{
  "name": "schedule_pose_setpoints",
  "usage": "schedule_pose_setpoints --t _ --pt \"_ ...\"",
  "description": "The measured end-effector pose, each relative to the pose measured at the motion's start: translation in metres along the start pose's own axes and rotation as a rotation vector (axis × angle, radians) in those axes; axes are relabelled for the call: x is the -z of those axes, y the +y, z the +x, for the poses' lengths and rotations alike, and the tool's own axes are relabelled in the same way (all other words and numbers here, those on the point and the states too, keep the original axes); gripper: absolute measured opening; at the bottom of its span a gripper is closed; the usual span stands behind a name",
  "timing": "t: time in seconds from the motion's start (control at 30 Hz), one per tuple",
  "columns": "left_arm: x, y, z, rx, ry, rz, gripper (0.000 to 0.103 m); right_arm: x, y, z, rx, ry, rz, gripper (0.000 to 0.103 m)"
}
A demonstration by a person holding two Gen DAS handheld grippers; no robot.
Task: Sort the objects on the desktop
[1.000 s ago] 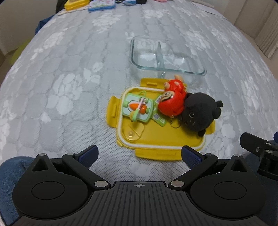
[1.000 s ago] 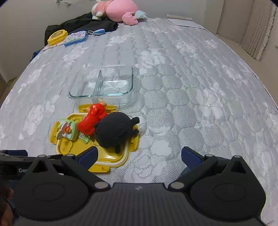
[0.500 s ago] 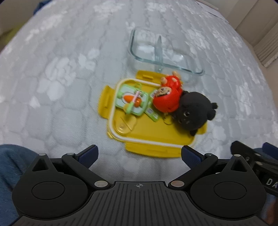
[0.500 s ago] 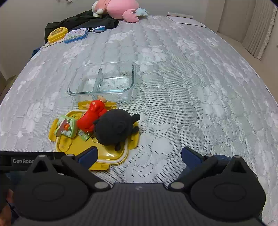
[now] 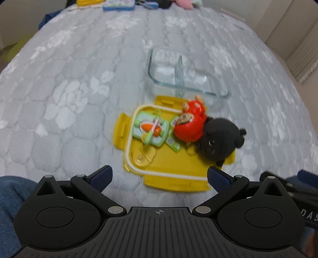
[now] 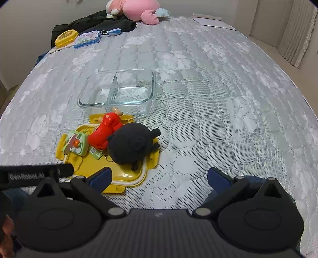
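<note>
The toys sit in a little heap on a yellow lid (image 6: pixel 127 179), and they are what has to be sorted. The lid lies flat on the grey quilted bed (image 6: pixel 218 99) like a tray, so the toys stay together in one spot. The black plush toy (image 6: pixel 131 144) is on the lid's right edge, with a bit of it hanging over. The red toy figure (image 6: pixel 105 130) leans against it, touching, near the lid's far edge. The green carrot toy (image 5: pixel 150 129) lies in the lid's far left corner, just beside the red one. A small green tag (image 5: pixel 174 143) pokes out from under the red figure.

Just past the lid's far edge stands the glass box (image 6: pixel 119 90). It has a wall down the middle, so it has two rooms, and both look empty. I think it stands that close so each toy needs only a short trip, with different kinds going in different rooms.

The left gripper (image 5: pixel 159 174) hangs over the lid's near edge. Its jaws are spread wide with nothing between them. The right gripper (image 6: pixel 159 175) is off the lid's near right corner, over bare quilt, also wide apart and holding nothing. Both seem ready to reach in, and no toy has been picked up yet.

At the far edge of the bed lie a pink plush (image 6: pixel 137 9), dark clothes (image 6: pixel 99 22) and two small cases (image 6: pixel 77 38), well apart from the job.
</note>
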State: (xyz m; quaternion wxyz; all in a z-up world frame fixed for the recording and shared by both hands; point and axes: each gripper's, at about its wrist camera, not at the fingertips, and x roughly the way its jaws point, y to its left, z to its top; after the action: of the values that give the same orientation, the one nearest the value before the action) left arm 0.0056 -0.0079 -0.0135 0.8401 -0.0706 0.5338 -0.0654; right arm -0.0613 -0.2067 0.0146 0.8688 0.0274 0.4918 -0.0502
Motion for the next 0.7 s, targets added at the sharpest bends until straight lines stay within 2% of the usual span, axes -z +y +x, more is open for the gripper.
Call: schedule_pose_setpoints --t 0.2,0.33,0.7 --pt "-0.003 -0.001 -0.001 -0.069 -0.018 0.041 0.103 0.0 0.002 0.004 -0.003 0.014 -0.003 0.103" --pt "-0.003 0.003 0.003 -0.037 -0.003 0.023 0.103 0.0 0.004 0.006 0.001 0.016 -0.012 0.103" --pt "-0.004 0.007 0.015 -0.042 0.019 0.013 0.103 -0.001 0.006 0.017 0.007 0.04 -0.016 0.103"
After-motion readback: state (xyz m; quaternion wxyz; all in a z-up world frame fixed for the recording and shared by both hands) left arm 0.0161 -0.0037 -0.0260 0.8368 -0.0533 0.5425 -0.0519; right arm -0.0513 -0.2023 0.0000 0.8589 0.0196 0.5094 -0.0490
